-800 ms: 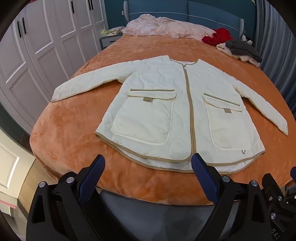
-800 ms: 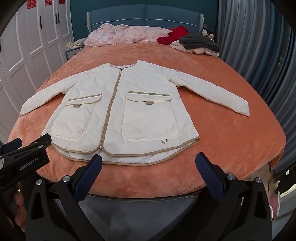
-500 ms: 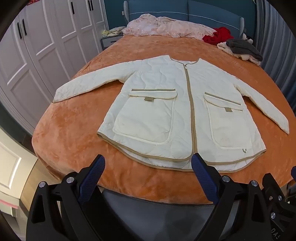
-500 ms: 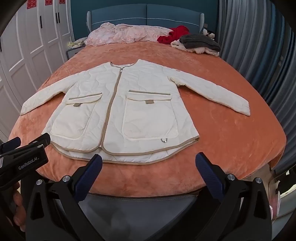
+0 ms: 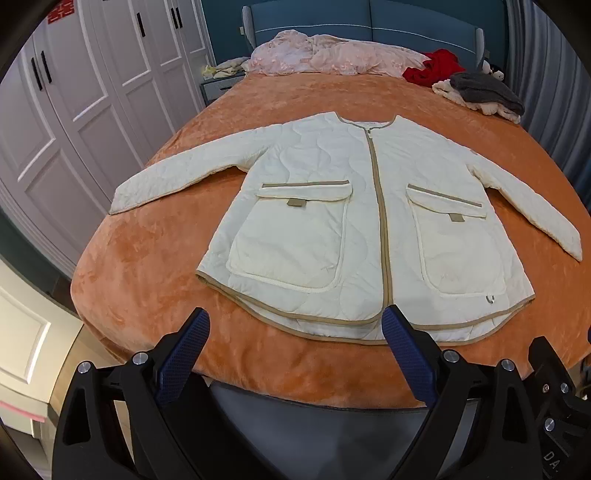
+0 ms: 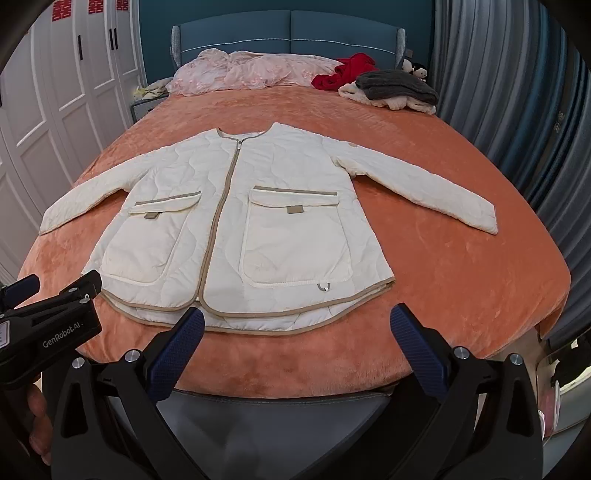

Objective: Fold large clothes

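A cream quilted jacket [image 5: 354, 221] lies flat and zipped on the orange bedspread [image 5: 155, 258], collar toward the headboard [image 5: 369, 22] and hem toward the foot edge of the bed, both sleeves spread out toward the bed's side edges. The left gripper [image 5: 295, 354] hangs above the foot edge with its blue-padded fingers [image 5: 183, 360] spread wide and nothing between them; the jacket's tan-trimmed hem lies just beyond the fingertips, and the right-hand fingertip lines up with the bottom of the zipper (whether it touches the fabric cannot be told). The right gripper [image 6: 297, 349] is likewise wide open and empty, its fingers [image 6: 417, 350] short of the hem, with the jacket's pocket bearing a small metal ring [image 6: 324, 287] lying ahead between them. At the head of the bed sit a pink quilt [image 6: 251, 70], a red garment [image 6: 347, 72] and a grey knit [image 6: 399, 86] on a pale pile near the far right corner. White wardrobes [image 5: 74, 110] stand along the left side.
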`<state>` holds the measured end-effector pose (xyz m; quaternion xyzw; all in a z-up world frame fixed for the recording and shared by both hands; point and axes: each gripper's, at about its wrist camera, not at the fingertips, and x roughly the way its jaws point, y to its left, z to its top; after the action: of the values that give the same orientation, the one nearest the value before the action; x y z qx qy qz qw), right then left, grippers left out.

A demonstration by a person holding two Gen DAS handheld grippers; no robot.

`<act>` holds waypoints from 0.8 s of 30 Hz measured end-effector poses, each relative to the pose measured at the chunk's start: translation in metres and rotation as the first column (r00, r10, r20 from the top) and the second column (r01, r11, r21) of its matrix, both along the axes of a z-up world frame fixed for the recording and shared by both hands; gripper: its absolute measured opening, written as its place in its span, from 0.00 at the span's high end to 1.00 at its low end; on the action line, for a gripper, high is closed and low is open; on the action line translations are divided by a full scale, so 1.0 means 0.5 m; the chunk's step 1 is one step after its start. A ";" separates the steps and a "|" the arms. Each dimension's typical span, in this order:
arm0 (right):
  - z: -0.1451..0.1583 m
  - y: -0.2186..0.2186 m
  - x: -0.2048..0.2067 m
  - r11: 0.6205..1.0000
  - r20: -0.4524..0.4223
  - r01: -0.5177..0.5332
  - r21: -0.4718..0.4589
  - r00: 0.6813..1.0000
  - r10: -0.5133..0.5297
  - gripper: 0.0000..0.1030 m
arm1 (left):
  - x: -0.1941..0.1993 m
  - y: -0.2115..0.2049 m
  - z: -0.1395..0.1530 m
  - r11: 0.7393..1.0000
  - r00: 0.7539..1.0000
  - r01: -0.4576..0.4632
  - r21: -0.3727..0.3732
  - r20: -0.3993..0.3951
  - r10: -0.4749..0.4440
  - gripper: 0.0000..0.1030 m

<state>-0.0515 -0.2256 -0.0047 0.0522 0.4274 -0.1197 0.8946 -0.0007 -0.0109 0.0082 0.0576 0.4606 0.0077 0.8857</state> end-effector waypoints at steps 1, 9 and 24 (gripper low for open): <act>0.000 0.000 0.001 1.000 0.001 -0.001 -0.002 1.000 0.001 0.05 | 0.001 -0.001 0.001 1.000 1.000 -0.001 0.000 0.001 0.001 0.11; 0.008 -0.007 0.004 1.000 0.005 -0.010 0.000 1.000 0.010 0.05 | 0.003 -0.005 0.001 1.000 1.000 -0.004 0.006 0.001 0.004 0.11; 0.010 0.000 0.003 1.000 0.011 -0.011 -0.010 1.000 0.011 0.05 | 0.002 -0.004 0.003 1.000 1.000 -0.010 0.008 0.008 0.010 0.11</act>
<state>-0.0498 -0.2257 0.0005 0.0461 0.4224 -0.1168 0.8977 0.0002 -0.0127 0.0096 0.0587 0.4572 0.0140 0.8873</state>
